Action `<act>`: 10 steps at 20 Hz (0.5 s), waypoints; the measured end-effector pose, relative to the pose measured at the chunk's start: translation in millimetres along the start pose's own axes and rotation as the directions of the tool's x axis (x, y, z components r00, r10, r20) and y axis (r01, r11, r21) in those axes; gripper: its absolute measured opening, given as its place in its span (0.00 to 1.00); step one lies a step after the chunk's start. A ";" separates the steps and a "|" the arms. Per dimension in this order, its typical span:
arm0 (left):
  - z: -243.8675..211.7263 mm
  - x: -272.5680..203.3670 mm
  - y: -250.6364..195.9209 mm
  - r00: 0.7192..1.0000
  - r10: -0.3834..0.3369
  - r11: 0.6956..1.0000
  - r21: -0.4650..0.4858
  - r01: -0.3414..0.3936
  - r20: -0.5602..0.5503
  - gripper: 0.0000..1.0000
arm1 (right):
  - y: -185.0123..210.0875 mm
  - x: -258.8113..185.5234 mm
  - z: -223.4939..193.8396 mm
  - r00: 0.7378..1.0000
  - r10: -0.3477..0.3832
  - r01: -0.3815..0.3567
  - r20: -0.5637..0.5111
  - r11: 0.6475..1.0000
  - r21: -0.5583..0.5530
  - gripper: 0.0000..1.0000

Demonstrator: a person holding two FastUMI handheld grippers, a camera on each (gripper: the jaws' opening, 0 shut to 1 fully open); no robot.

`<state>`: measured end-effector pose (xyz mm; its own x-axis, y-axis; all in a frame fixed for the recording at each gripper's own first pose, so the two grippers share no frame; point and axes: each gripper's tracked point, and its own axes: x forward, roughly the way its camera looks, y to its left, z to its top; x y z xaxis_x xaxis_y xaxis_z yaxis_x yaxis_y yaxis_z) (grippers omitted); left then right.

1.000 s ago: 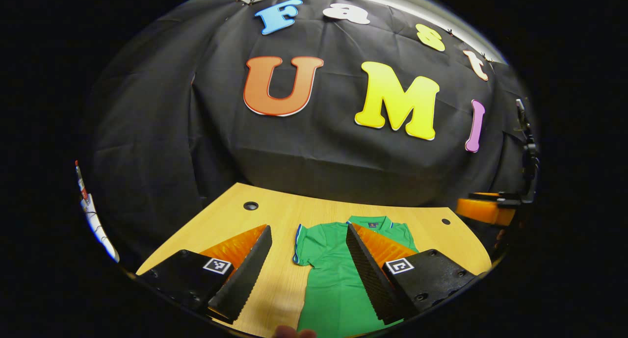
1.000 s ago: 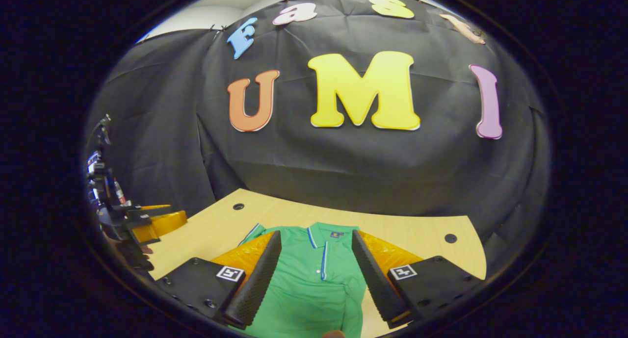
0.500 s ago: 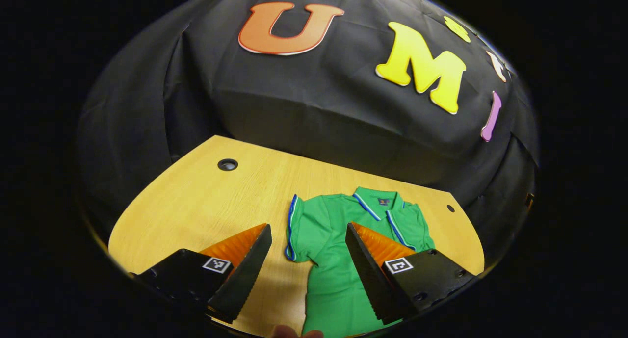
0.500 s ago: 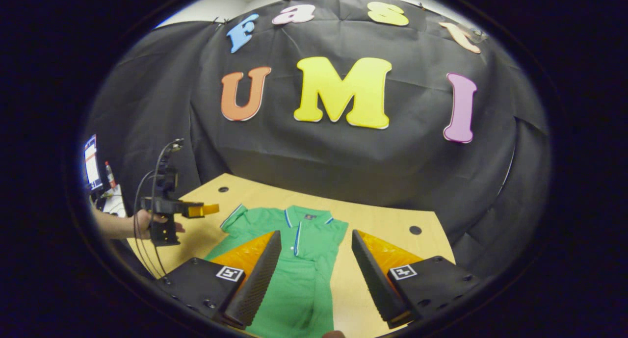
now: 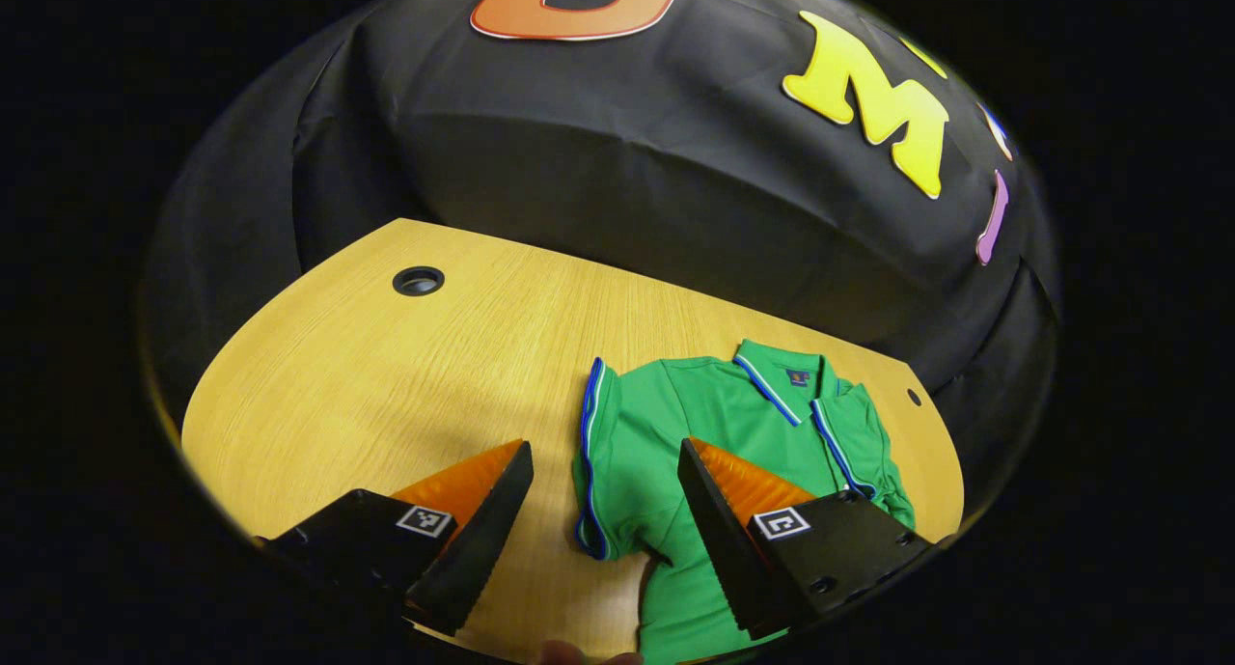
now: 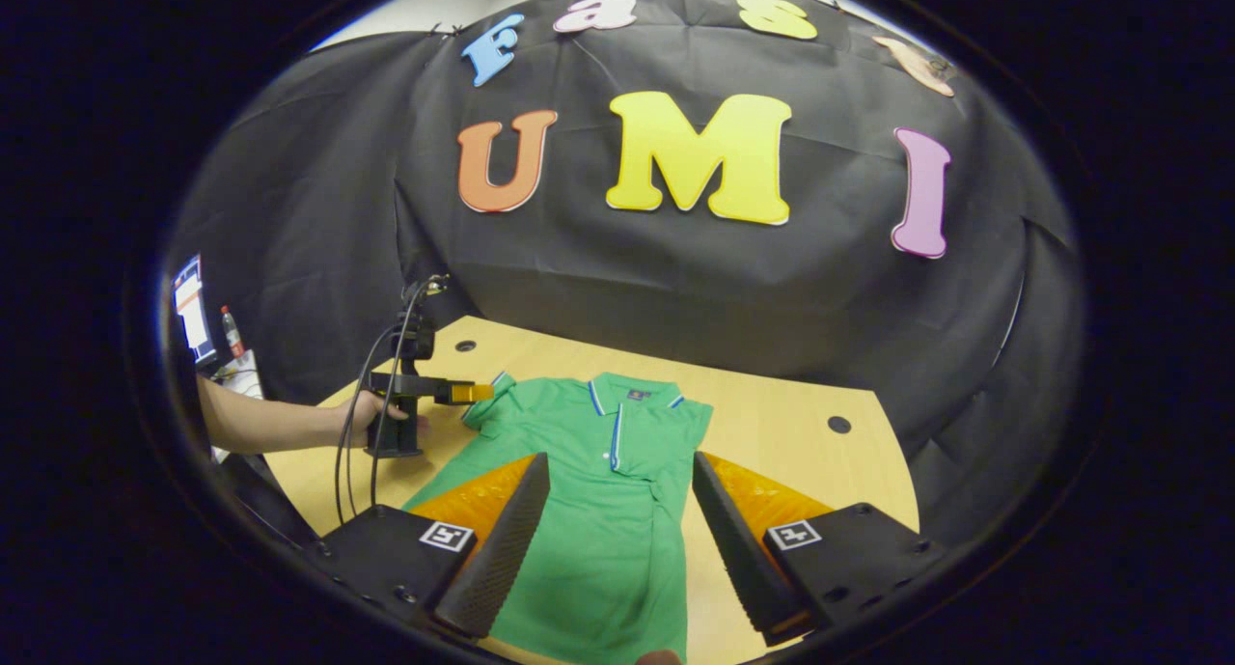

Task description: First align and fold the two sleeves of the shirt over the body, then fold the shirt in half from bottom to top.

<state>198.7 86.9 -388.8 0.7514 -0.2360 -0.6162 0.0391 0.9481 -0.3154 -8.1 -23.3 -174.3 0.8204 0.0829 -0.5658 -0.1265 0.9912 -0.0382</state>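
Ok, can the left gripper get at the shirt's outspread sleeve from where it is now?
Probably yes. The left gripper is open, and the outspread sleeve lies flat on the table just ahead between its fingers, with nothing in the way. The right gripper hovers over the body of the shirt.

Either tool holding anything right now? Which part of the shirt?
Nothing held. Left tool is open above the shirt's left sleeve; right tool is open over the shirt body.

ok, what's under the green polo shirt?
The green polo shirt lies flat on the light wooden table. Its right sleeve is folded over the body; whatever else lies beneath is covered.
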 end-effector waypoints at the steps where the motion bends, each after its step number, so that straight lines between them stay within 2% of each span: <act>1: -0.6 3.6 1.1 1.000 0.001 1.000 0.004 -0.001 -0.005 0.98 | -3.9 -0.6 0.2 1.000 -0.010 0.010 0.000 1.000 0.012 0.94; 4: -8.5 13.9 2.7 0.999 -0.003 1.000 0.028 0.004 -0.034 0.97 | -12.7 -1.4 -5.0 1.000 -0.031 0.031 -0.003 0.999 0.045 0.92; 6: -10.2 18.8 4.8 0.999 -0.005 1.000 0.030 0.006 -0.033 0.96 | -22.9 -0.8 -8.5 0.999 -0.054 0.054 -0.006 0.996 0.065 0.94; 10: -9.1 26.3 6.2 0.999 -0.008 0.999 0.043 0.009 -0.034 0.84 | -36.3 -1.1 -19.1 0.996 -0.087 0.090 -0.033 0.988 0.126 0.92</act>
<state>212.7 84.7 -413.5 0.7281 -0.2507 -0.6379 0.0742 0.9541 -0.2902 -15.0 -61.3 -188.0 0.8097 -0.0067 -0.5869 0.0191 0.9997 0.0148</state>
